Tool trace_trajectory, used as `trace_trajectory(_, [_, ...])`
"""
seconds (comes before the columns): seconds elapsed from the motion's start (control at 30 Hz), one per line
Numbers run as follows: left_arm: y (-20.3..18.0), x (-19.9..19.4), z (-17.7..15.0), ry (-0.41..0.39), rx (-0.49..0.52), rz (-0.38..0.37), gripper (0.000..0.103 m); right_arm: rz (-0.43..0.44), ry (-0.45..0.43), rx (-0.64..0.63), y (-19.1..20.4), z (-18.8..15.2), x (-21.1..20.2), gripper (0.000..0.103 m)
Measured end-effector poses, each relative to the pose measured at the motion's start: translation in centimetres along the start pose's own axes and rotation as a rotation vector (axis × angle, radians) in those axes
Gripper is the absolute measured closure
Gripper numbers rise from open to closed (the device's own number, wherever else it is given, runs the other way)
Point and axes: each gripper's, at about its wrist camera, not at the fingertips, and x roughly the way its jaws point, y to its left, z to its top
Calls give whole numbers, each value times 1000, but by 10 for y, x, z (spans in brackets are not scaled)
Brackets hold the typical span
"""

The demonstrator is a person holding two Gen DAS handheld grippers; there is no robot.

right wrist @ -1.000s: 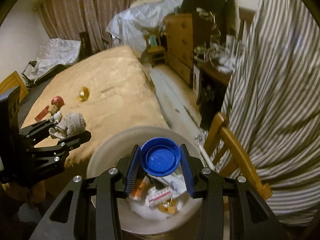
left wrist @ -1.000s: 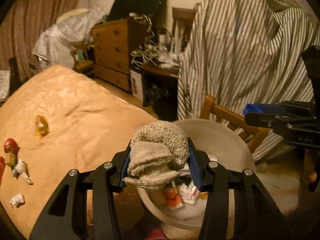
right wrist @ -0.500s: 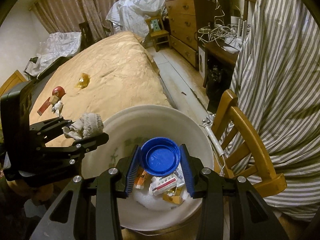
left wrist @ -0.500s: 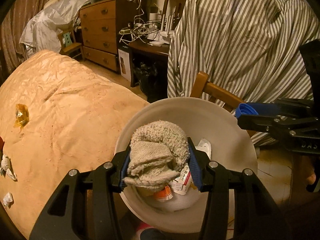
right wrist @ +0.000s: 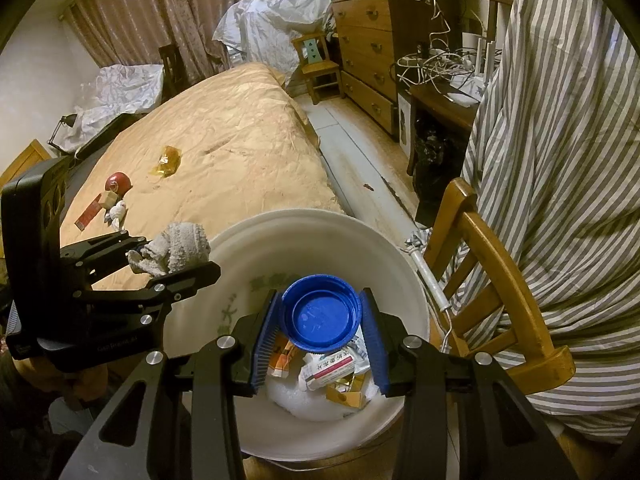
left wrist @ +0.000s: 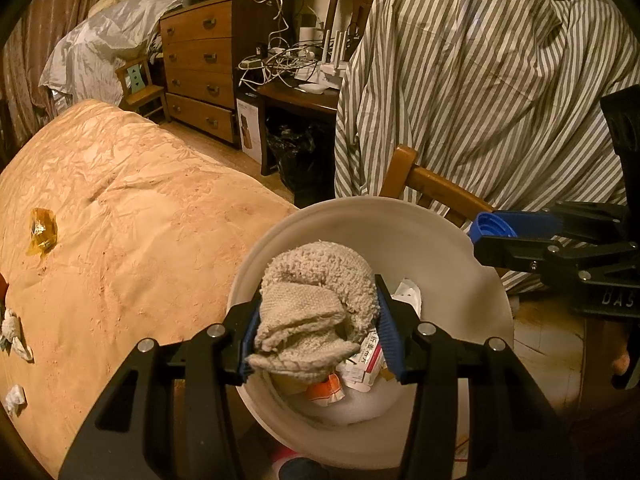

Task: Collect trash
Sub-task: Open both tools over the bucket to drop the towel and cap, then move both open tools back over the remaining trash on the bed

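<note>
In the left wrist view, the left tool (left wrist: 318, 330) is closed on a beige knitted cloth (left wrist: 316, 300), bunched between its two blue pads. The tool hangs over the white basin (left wrist: 360, 212), which serves as the trash container. In the basin lie already some small boxes and wrappers (left wrist: 360, 364) on a white mass. At the right side, the right tool (left wrist: 486, 236) reaches over the basin rim with a blue cap (left wrist: 490, 226) between its fingers. On the bed (left wrist: 152, 232), well apart from the basin, there is an amber wrapper (left wrist: 41, 232) and some crumpled white paper (left wrist: 16, 398) near the left edge.

In the right wrist view, the right tool (right wrist: 320, 326) grips the blue cap (right wrist: 320, 312) by its sides, open face toward the camera, directly above the trash in the basin (right wrist: 384, 248). The left tool (right wrist: 160, 260) holds the cloth (right wrist: 176, 248) at the basin's left rim. On the bed (right wrist: 248, 152) remain the amber wrapper (right wrist: 168, 160), a red round thing (right wrist: 119, 181), a red flat pack (right wrist: 89, 214) and white paper scraps (right wrist: 117, 213).

My judgement: the task is partly done. Several pieces are in the basin, two more are held above it and only need to be released, and a handful of pieces on the bed is left to collect.
</note>
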Motion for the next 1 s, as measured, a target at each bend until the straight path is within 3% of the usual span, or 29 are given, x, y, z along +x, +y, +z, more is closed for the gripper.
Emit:
trace_trajectory(0.2, [0,0,0,1,1,8,51,6,-2,8,4,-1,3,59])
trace_trajectory(0.23, [1,0,0,2,0,10,43,9,-5,8,0,1,-1,54])
trace_trajectory(0.27, [2,0,0,-1,-4,14,38,14,-8,12,0,1,-2,42])
trace_trajectory(0.33, [5,0,1,-6,-10,26,29,19,-19,21,-1,1,-3,36])
trace_trajectory(0.73, [9,-8,-1,-15,-14,28,29,41,-38,21,4,4,-6,36])
trace_trajectory(1.0, [43,-34,-24,-38,-22,69,29,80,-113,-65,57,6,-15,34])
